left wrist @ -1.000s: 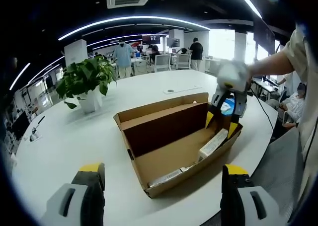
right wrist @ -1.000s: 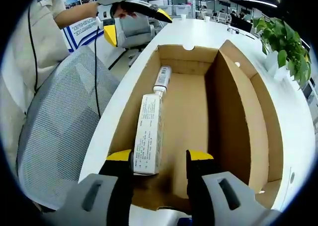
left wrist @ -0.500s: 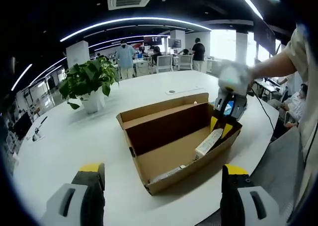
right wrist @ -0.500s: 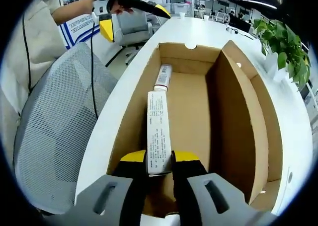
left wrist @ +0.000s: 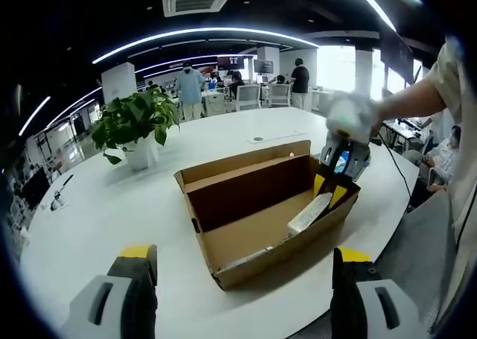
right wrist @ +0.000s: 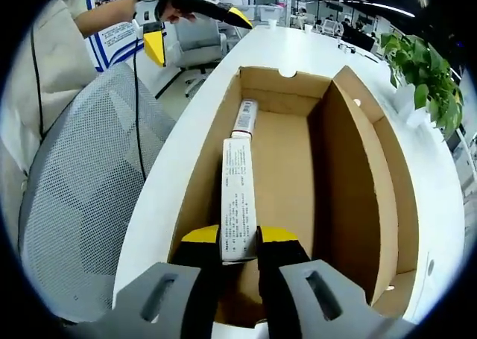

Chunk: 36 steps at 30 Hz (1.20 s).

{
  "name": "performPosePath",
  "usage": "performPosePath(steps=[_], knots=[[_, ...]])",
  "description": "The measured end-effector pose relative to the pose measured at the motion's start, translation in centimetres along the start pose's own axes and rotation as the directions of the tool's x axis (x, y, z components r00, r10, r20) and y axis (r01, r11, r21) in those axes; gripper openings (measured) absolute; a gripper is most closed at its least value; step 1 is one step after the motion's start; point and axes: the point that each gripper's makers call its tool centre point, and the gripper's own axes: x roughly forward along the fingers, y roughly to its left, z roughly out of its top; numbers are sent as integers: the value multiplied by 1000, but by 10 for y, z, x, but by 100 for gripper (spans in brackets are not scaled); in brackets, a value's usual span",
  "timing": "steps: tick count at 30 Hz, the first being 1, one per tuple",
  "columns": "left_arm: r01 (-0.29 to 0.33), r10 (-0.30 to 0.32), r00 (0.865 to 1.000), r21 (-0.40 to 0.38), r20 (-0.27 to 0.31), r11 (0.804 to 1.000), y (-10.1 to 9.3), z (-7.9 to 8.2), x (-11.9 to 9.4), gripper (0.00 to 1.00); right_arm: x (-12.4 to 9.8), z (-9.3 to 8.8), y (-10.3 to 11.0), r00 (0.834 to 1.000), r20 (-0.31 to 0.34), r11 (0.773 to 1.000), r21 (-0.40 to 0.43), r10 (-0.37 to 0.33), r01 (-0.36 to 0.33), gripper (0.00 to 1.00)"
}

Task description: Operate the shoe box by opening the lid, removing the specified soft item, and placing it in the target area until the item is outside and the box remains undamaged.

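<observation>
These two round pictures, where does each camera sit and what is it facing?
Left gripper view: rides the left gripper, held back from the table, facing the open shoe box and potted plant; a gloved hand shows.
Right gripper view: rides the right gripper, looking along the box, fingers closed on a slim white carton; a sleeve shows.
Both share the box and carton.

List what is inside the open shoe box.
Inside the shoe box: a long white carton, gripped by the right tool, and a tube beyond it. The floor beneath the carton is hidden.
</observation>
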Motion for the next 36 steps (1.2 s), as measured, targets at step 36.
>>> performPosePath(steps=[36], knots=[[26,-26,997,1,70,1000,-25,18,-9,100,-52,25,0,992,59,994,-15,-108,109,14]])
